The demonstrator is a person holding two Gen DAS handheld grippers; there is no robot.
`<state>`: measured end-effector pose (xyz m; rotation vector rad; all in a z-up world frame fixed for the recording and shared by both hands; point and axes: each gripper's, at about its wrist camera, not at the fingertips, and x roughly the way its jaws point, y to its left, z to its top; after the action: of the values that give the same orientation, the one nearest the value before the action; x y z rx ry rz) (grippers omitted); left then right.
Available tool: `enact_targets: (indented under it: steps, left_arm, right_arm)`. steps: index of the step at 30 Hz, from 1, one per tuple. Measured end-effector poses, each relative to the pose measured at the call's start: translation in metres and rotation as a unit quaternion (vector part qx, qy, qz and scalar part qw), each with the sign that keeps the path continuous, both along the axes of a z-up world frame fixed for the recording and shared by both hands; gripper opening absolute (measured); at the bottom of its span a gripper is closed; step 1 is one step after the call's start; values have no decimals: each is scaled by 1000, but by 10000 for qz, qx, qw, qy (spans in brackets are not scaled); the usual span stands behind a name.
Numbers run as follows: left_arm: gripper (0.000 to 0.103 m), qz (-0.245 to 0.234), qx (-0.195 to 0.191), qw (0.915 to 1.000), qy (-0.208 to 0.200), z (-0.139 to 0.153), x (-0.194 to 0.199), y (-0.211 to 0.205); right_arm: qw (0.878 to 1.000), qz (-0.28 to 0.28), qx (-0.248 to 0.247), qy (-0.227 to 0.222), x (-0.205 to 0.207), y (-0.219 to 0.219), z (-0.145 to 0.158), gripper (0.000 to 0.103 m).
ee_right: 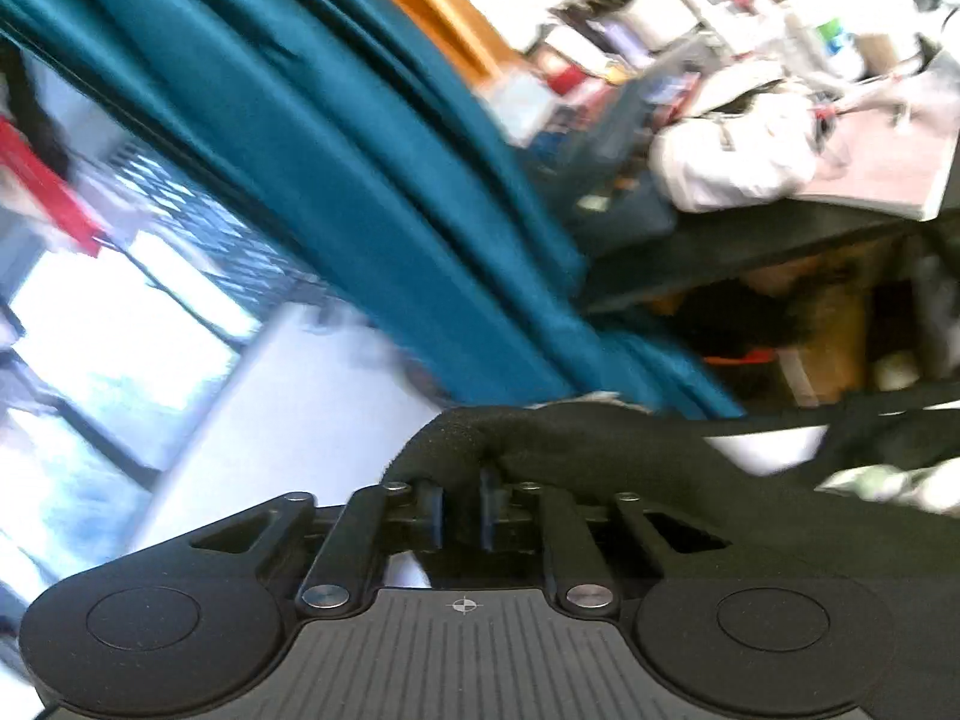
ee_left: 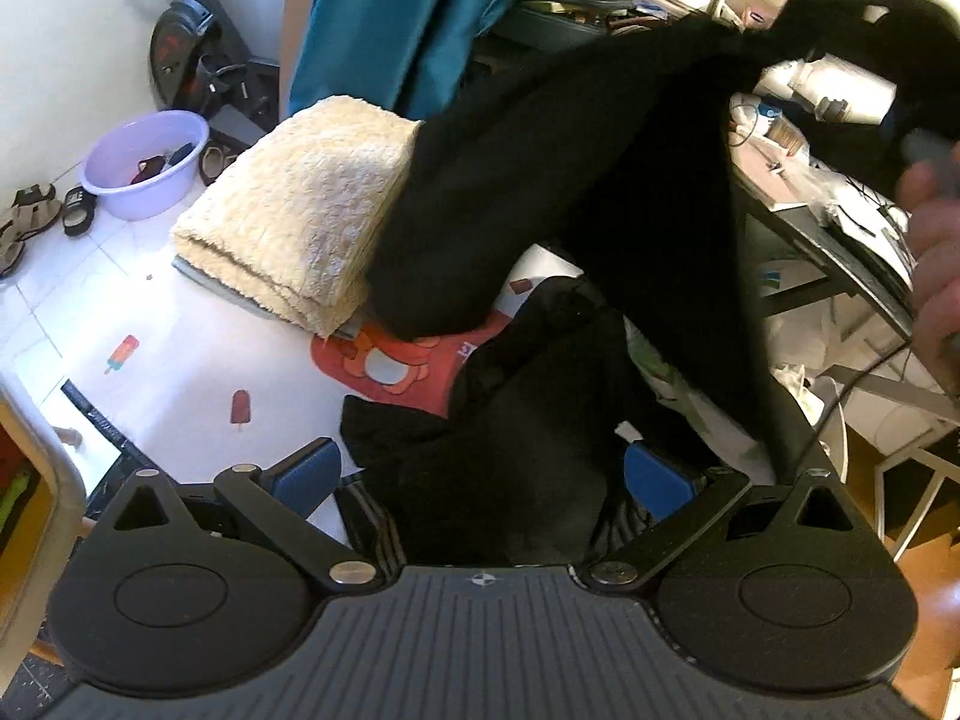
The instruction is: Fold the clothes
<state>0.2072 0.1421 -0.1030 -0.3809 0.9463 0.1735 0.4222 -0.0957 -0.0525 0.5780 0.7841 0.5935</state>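
A black garment (ee_left: 540,180) hangs in the air above the white printed bed sheet (ee_left: 180,372), lifted from its upper right end. Its lower part lies crumpled (ee_left: 516,438) on the sheet between my left fingers. My left gripper (ee_left: 489,468) is open, its blue pads on either side of that crumpled cloth. My right gripper (ee_right: 461,510) is shut on a fold of the black garment (ee_right: 540,444) and holds it up high; it also shows at the top right of the left wrist view (ee_left: 852,18).
A folded cream fleece blanket (ee_left: 294,204) lies on the sheet at the back left. A purple basin (ee_left: 147,162) and sandals are on the floor. A teal curtain (ee_right: 336,168) hangs behind. A cluttered black desk (ee_left: 840,240) stands to the right.
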Motion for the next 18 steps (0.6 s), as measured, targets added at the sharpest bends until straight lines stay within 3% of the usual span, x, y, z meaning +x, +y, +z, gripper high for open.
enact_targets:
  steps: [2, 7, 11, 14, 18]
  left_arm:
    - [103, 1, 86, 9999, 78, -3, 0, 1]
    - [103, 57, 211, 9989, 425, -18, 5, 1]
    - [103, -15, 233, 9978, 626, -29, 12, -7]
    - [103, -233, 393, 9960, 764, -35, 19, -21]
    - [103, -522, 761, 9916, 905, -41, 30, -39]
  right_arm:
    - [9980, -220, -580, 107, 4, -4, -14, 64]
    - [9861, -979, -1218, 562, -11, -62, -58, 66]
    - [9685, -1523, -1648, 1081, -43, -118, -97, 66]
    - [9497, -1819, -2105, 1435, -65, -149, -134, 66]
    - [9153, -1822, -3235, 1564, -98, -159, -177, 66]
